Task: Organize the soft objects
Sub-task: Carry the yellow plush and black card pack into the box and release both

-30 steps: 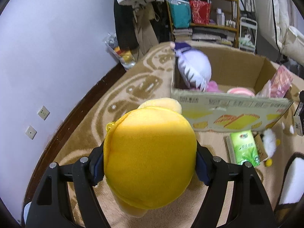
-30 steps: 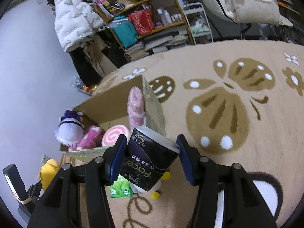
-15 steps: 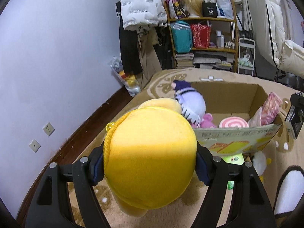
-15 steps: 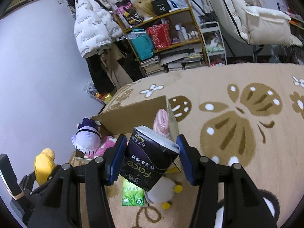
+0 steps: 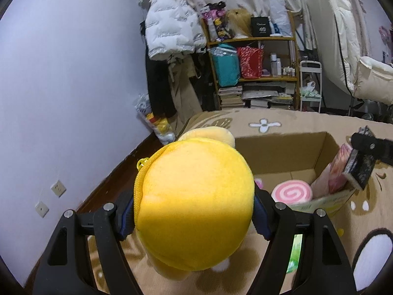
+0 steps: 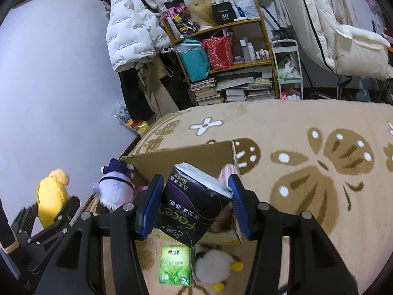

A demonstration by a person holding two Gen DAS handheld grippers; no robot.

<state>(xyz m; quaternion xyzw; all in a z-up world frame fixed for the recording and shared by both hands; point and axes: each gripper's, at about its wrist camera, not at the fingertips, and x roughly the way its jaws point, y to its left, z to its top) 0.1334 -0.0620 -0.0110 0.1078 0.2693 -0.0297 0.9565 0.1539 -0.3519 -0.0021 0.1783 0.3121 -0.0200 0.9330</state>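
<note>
Here, the left gripper (image 5: 194,215) is pinching a yellow plush toy (image 5: 194,206) in its jaws above the carpet (image 6: 307,127), while the right gripper (image 6: 195,205) is squeezing a black tissue pack (image 6: 194,201) over the open cardboard box (image 5: 280,152), where a pink swirl cushion (image 5: 292,191) is lying.

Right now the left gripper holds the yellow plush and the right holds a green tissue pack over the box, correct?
Not quite. The right gripper holds a black tissue pack, as the right wrist view shows; the green pack lies on the rug. The left gripper does hold the yellow plush.
</note>
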